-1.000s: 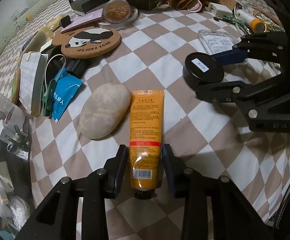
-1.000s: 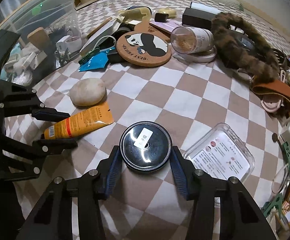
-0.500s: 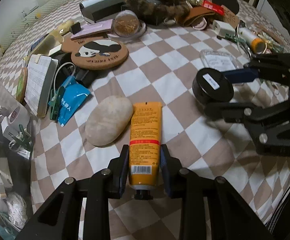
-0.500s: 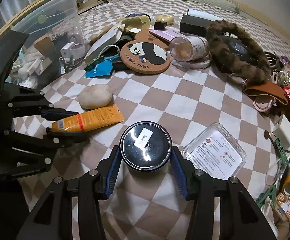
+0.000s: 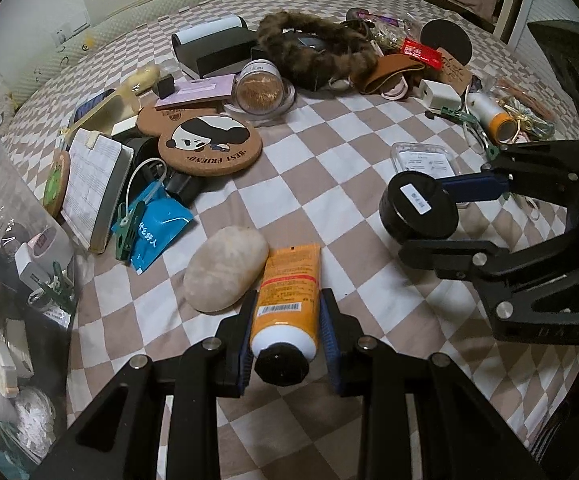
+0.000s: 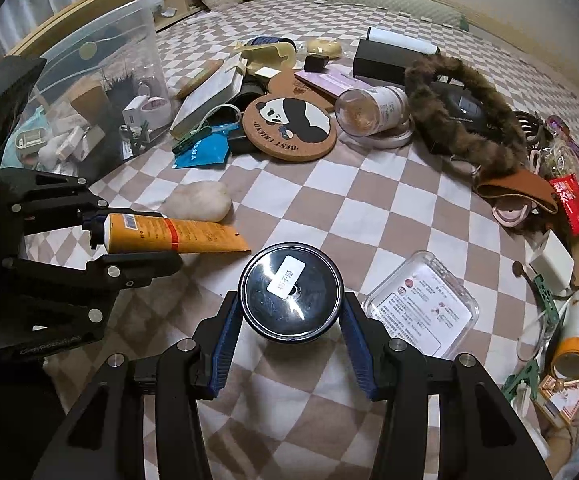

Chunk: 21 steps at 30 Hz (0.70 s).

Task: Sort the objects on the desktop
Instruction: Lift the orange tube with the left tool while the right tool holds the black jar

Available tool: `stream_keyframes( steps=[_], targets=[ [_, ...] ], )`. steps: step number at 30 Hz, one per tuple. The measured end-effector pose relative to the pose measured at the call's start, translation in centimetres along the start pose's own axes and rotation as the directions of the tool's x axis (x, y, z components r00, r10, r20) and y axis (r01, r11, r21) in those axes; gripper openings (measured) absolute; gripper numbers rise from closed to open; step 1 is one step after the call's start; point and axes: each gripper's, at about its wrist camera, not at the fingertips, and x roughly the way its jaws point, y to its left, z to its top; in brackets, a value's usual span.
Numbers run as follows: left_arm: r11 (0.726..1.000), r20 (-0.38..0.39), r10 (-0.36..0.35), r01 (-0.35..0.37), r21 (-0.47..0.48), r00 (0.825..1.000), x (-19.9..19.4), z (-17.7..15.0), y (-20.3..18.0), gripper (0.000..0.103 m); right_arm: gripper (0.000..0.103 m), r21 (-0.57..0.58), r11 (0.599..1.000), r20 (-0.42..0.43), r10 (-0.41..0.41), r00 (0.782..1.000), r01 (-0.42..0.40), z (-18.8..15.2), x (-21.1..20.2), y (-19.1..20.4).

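Note:
My left gripper (image 5: 287, 318) is shut on an orange tube (image 5: 287, 300) with a black cap and holds it tilted up off the checked cloth; it also shows in the right wrist view (image 6: 169, 234). My right gripper (image 6: 291, 320) is shut on a round black tin (image 6: 291, 292) with a white label, held above the cloth; the tin also shows in the left wrist view (image 5: 417, 210). A pale stone (image 5: 225, 274) lies just left of the tube.
A clear storage bin (image 6: 89, 100) with small items stands at the left. A panda cork coaster (image 5: 209, 142), blue packet (image 5: 157, 228), notebook (image 5: 93, 184), jar (image 5: 259, 88), furry band (image 5: 313, 50) and a clear flat case (image 6: 421, 308) crowd the cloth.
My left gripper closed on the orange tube and lifted its cap end off the cloth. My right gripper rose with the black tin. Both views pulled back and up.

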Motion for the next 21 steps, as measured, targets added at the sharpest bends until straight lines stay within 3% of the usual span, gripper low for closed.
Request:
stream_keyframes(
  steps=[10,19,20,21],
  targets=[
    [1.0,0.007,-0.019,0.018,0.021,1.0,1.0,0.7,-0.1,0.03,0.05,-0.012,1.0,-0.002,-0.02,1.0,0.02,1.6,2.2,-0.1],
    [0.999,-0.066,-0.022,0.024,0.028,0.998,3.5,0.8,-0.1,0.03,0.05,-0.003,0.999,-0.038,-0.036,0.999,0.036,2.6,4.7,-1.5],
    [0.999,-0.068,-0.034,0.036,0.027,0.997,3.5,0.9,-0.1,0.033,0.05,0.001,0.999,-0.043,-0.034,0.998,0.035,2.5,4.8,-1.7],
    [0.999,-0.068,-0.046,0.048,0.022,0.997,3.5,1.0,0.0,0.044,0.05,0.007,0.999,-0.048,-0.031,0.998,0.031,2.4,5.0,-1.9]
  ],
)
